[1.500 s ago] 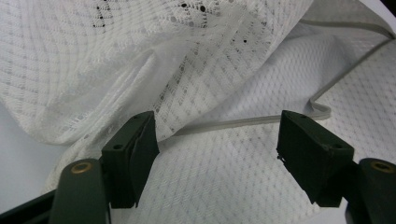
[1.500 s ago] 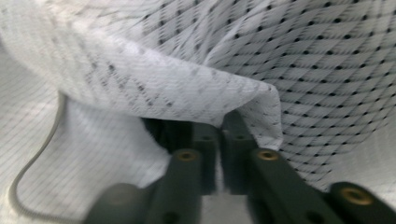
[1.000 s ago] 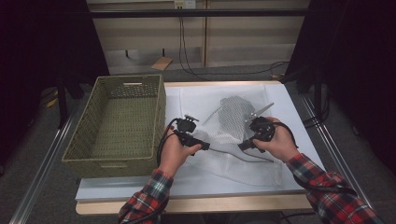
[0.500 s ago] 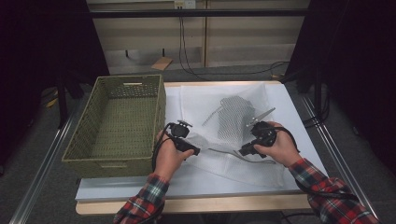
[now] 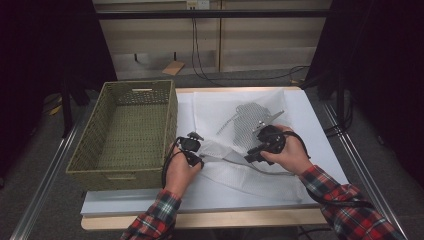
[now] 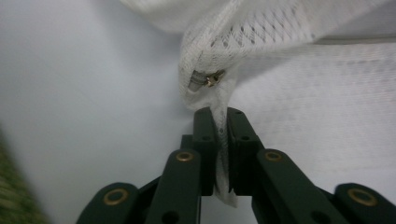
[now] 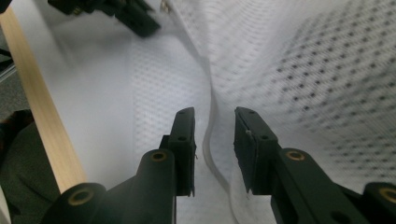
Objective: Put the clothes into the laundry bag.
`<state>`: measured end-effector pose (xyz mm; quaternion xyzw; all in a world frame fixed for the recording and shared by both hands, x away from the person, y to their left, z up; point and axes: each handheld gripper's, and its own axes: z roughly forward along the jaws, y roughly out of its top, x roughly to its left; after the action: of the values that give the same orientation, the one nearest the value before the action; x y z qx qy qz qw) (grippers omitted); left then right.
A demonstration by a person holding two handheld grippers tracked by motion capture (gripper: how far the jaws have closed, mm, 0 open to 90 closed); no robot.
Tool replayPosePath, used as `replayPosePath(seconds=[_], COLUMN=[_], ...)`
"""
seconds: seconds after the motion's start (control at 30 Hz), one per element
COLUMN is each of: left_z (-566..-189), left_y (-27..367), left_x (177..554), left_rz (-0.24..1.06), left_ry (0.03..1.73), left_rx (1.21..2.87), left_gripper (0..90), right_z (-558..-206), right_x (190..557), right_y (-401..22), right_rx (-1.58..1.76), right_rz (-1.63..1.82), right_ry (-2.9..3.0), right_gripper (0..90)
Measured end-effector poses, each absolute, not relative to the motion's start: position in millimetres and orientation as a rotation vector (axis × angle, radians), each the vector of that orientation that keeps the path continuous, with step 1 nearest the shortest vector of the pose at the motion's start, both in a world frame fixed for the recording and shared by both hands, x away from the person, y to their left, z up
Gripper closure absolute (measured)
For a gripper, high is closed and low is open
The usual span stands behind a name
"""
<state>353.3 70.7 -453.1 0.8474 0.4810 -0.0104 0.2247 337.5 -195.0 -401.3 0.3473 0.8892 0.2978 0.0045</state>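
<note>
text check | nothing readable anywhere, honestly | no labels, brands, numbers or signs legible on anything on the table or around it | too blurry up close anyway

The left gripper (image 6: 222,140) is pinching a fold of the white mesh bag (image 6: 243,42) between its closed black jaws; a small brass zipper pull (image 6: 212,79) is showing just above them; pale table surface (image 6: 79,93) is lying behind.

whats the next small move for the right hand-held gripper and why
Probably close the right hand-held gripper on the mesh bag's white edge. Its jaws have just been opening and now straddle that edge without pressing, while the left hand-held gripper already pinches the bag's corner.
</note>
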Motion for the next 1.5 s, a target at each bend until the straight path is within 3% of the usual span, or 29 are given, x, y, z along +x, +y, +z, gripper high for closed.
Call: replayPosePath(seconds=[0.43, 1.07, 1.3, 1.5], left_z=[-443, -441, -436, -436], left_y=[70, 75, 76, 78], left_x=[329, 322, 320, 321], left_rz=[-0.165, -0.182, -0.182, -0.182], left_ry=[1.33, 1.324, 1.308, 1.316], left_rx=[2.33, 2.323, 2.326, 2.321], left_gripper=[87.3, 87.3, 87.3, 87.1], right_z=[-416, -454, -453, -448], right_x=[338, 354, 356, 356], right_y=[-138, -99, -93, -92], right_rx=[0.953, 0.872, 0.89, 0.869], right_rz=[0.946, 0.977, 1.014, 1.048], right_ry=[2.898, 2.97, 2.974, 2.986], right_gripper=[67.3, 71.2, 76.7, 90.0])
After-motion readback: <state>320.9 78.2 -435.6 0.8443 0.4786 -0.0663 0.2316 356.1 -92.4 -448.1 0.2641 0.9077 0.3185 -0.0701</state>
